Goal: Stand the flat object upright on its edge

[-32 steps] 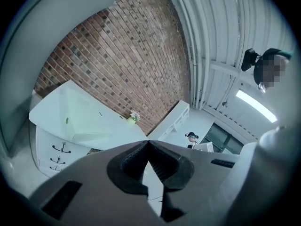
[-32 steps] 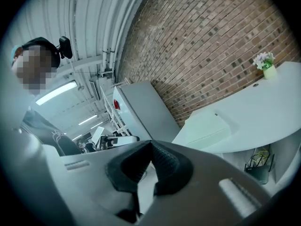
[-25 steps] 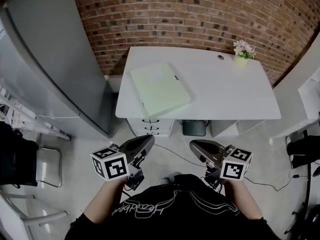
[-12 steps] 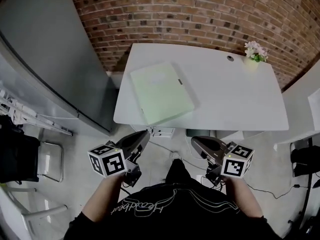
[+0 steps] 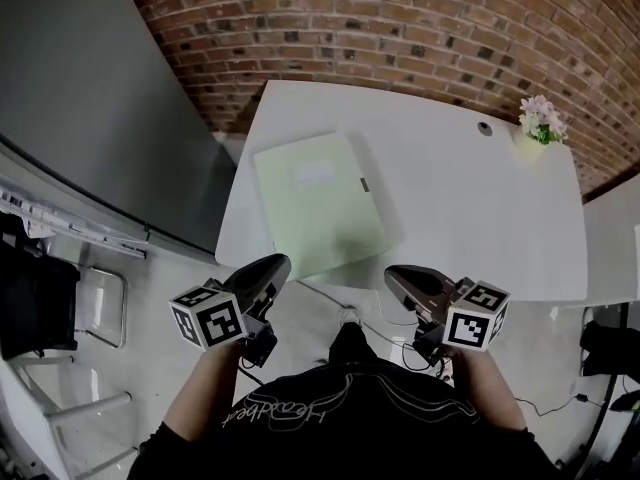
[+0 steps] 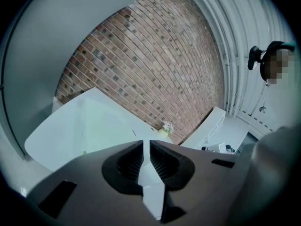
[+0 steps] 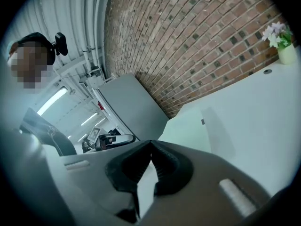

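Jaws shut and empty, the left gripper [image 5: 272, 264] and right gripper [image 5: 393, 274] have neared the white table [image 5: 470, 208] and its flat pale-green folder [image 5: 320, 203].

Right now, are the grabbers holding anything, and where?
Nothing is held. Left gripper and right gripper are shut, empty; the green folder lies on the desk.

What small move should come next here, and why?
Probably carry both grippers forward to the green folder, opening the jaws on the way. The folder lies flat on the white desk, untouched. The left gripper and right gripper are both shut and empty, hovering by the desk's near edge, so neither can take hold of the folder's edge yet.
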`<state>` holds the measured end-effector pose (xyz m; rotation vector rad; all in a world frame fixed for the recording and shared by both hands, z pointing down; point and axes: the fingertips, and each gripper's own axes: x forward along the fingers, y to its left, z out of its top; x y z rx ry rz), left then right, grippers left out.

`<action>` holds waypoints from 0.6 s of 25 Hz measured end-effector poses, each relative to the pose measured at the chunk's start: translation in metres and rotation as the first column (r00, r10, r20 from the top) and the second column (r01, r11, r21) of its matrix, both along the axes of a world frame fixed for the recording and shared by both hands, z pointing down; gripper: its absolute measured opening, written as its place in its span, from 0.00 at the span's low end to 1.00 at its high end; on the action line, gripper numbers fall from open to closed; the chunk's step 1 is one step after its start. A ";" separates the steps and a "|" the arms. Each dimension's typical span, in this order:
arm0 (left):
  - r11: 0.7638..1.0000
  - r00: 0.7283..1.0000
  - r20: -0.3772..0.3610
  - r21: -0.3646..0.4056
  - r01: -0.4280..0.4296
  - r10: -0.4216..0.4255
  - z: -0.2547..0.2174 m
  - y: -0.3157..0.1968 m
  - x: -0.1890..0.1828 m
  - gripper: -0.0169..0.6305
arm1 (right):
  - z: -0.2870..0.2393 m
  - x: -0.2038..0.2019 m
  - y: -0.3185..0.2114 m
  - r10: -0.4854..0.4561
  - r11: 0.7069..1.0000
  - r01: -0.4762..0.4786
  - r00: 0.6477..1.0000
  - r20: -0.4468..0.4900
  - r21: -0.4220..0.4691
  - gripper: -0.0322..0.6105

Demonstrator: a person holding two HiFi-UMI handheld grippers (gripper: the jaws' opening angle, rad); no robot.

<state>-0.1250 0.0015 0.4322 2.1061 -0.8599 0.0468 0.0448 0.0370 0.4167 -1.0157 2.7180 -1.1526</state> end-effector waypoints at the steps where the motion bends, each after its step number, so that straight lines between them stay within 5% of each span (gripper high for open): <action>1: 1.000 1.000 0.011 -0.004 0.013 -0.013 0.003 -0.007 0.000 0.06 | 0.002 0.003 -0.008 -0.007 1.000 0.007 1.000 -0.001 0.001 0.06; 15: 0.969 0.968 0.112 -0.080 0.232 -0.222 0.049 -0.083 -0.033 0.30 | 0.039 0.025 -0.102 -0.056 0.996 0.058 0.998 0.029 -0.069 0.13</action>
